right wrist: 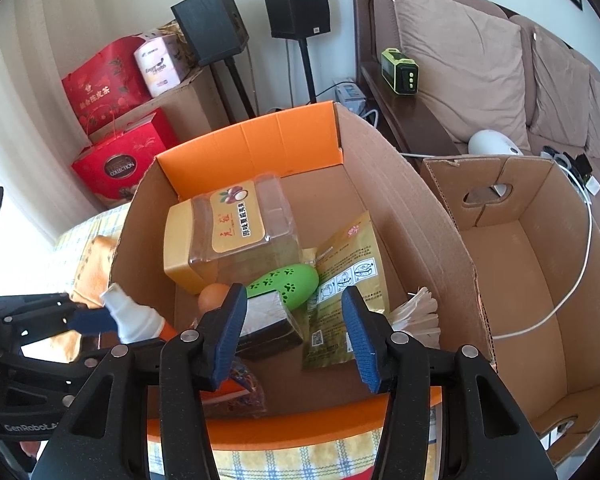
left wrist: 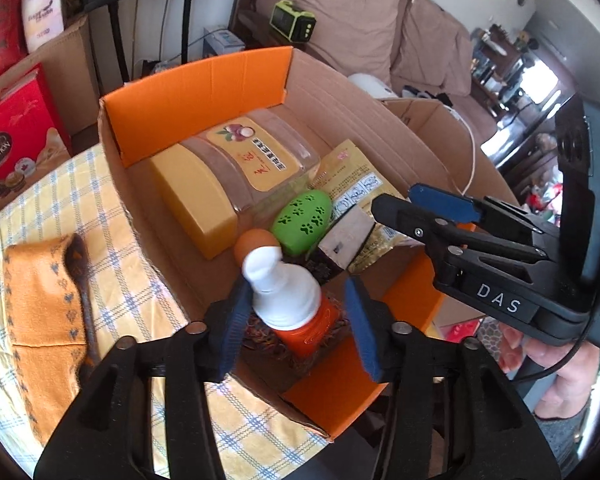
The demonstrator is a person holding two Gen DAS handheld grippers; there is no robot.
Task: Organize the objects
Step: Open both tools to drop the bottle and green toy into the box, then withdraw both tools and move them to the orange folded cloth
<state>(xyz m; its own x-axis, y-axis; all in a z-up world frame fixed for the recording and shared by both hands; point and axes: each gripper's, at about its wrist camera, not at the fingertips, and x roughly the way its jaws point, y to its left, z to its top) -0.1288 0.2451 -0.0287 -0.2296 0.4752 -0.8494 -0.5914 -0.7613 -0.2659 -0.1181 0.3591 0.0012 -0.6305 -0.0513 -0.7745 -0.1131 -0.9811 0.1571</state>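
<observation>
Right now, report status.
Left tool open around orange pump bottle, inside box. Right tool open, empty, over dark block. Nothing blocking.

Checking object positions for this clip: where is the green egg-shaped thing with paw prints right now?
The green egg-shaped thing lies inside the orange-flapped cardboard box, mid-floor, between the yellow-lidded jar and the gold packet, just beyond the orange ball.

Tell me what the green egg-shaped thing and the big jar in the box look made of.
Green egg: likely moulded plastic or silicone, matte, with paw-print holes cut through. Jar: clear glossy plastic by its look, with see-through ribbed walls, an opaque yellow lid and a printed label.
</observation>
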